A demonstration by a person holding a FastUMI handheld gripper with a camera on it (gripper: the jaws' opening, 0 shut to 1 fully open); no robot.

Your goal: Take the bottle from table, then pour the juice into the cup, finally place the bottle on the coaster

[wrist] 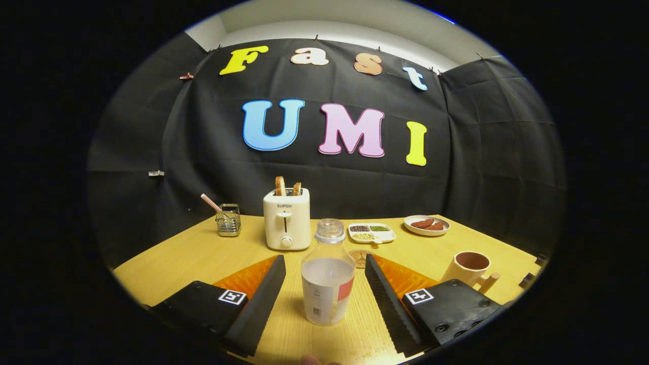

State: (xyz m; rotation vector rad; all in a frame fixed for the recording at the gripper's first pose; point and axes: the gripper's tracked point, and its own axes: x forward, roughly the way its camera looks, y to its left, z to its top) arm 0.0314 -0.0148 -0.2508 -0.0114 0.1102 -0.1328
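A clear bottle (328,276) with a clear cap, pale juice and a label stands upright on the wooden table (192,258). My gripper (324,266) is open, one finger on each side of the bottle, with gaps on both sides. Just behind the bottle lies a round coaster (360,257), mostly hidden by it. A beige cup (468,267) with a brown inside and a handle stands to the right, beyond the right finger.
A cream toaster (287,219) with two slices of toast stands behind the bottle. A wire holder (228,219) is at the far left. A divided dish of grains (371,232) and a plate of brown food (427,224) sit at the back right.
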